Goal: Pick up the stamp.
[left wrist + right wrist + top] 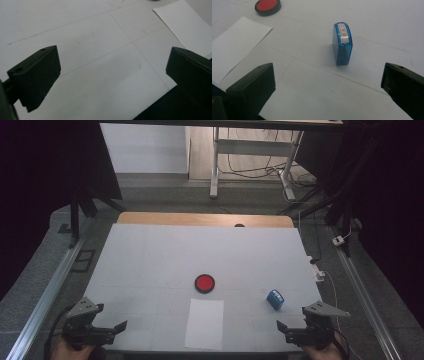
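A small blue stamp (275, 298) stands upright on the white table surface, right of centre; in the right gripper view the blue stamp (342, 44) shows a white label with red marks on top. A round red ink pad (204, 283) in a black rim lies mid-table, also seen as the ink pad (268, 6) at the top left. A white sheet of paper (205, 323) lies near the front edge. My left gripper (120, 326) rests open at the front left corner, over bare table (100, 75). My right gripper (281, 326) is open, a little short of the stamp.
The white table surface (150, 260) ends in a wooden strip (205, 219) at the far edge. Metal rails (50, 290) run along both sides. Cables and a desk frame (250, 155) stand on the floor beyond. The paper's corner (182, 22) lies right of my left gripper.
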Tool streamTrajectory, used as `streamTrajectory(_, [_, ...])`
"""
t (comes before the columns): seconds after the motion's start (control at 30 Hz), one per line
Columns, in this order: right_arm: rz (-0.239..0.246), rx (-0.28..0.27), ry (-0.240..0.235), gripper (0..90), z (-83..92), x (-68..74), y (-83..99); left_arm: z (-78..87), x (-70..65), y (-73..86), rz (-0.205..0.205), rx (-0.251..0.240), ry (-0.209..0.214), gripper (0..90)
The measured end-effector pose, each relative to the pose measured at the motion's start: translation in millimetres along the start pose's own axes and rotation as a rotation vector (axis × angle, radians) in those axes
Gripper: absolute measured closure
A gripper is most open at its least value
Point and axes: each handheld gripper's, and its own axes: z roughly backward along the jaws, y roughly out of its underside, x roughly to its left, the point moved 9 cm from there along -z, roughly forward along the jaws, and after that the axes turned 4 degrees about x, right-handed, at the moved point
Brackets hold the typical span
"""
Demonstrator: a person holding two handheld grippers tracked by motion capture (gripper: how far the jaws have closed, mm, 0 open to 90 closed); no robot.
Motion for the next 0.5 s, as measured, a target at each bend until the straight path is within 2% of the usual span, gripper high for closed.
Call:
streamTrajectory(0.1, [0.002,0.001,-0.006,0.0,0.2,0.4,0.1,-2.0,-0.5,0.4,-0.008,0.018,-0.004,0.2])
streamTrajectory(0.3, [0.012,0.011,-0.01,0.0,-0.6,1.5,0.4,-3.9,-1.5,-0.6,-0.022,0.024,-0.005,0.0])
streamTrajectory(0.5, [0.009,0.012,-0.014,0.0,-0.7,1.3,0.5,-4.9,-1.1,-0.9,-0.015,0.028,-0.001,0.0])
